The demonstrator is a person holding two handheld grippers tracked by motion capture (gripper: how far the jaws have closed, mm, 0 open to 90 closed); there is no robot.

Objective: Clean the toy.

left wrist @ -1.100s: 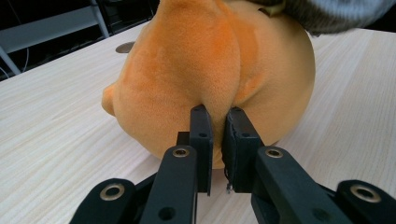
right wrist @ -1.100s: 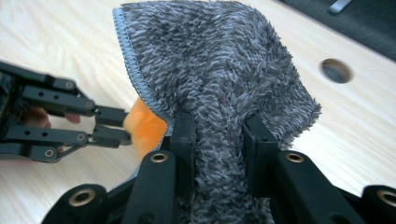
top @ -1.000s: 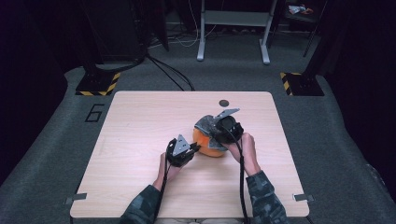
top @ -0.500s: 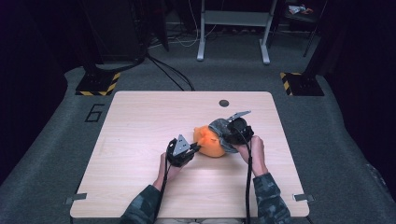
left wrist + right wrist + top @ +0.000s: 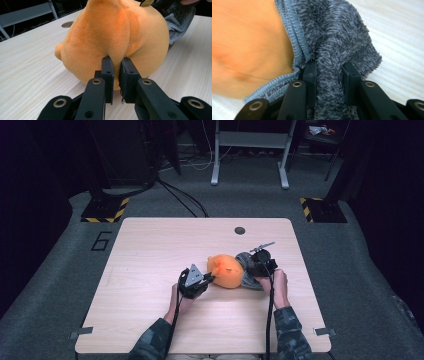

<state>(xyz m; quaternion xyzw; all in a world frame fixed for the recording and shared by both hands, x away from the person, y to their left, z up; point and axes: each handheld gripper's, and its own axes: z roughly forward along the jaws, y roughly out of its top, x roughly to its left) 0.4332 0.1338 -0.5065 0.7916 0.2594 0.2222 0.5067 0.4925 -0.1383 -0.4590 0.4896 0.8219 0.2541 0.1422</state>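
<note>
Two grips are in play here, so slippage is the worry. The orange plush toy [image 5: 228,270], toward the right edge of the tabletop [image 5: 150,250], is pinched by the left gripper [image 5: 116,65] on just a small fold. The grey fleece sleeve [image 5: 342,45] is clamped in the right gripper [image 5: 329,68] jaws; a hard tug could probably pop that fold free.

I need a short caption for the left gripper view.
Left gripper pinching the orange plush toy on the wooden table.
</note>
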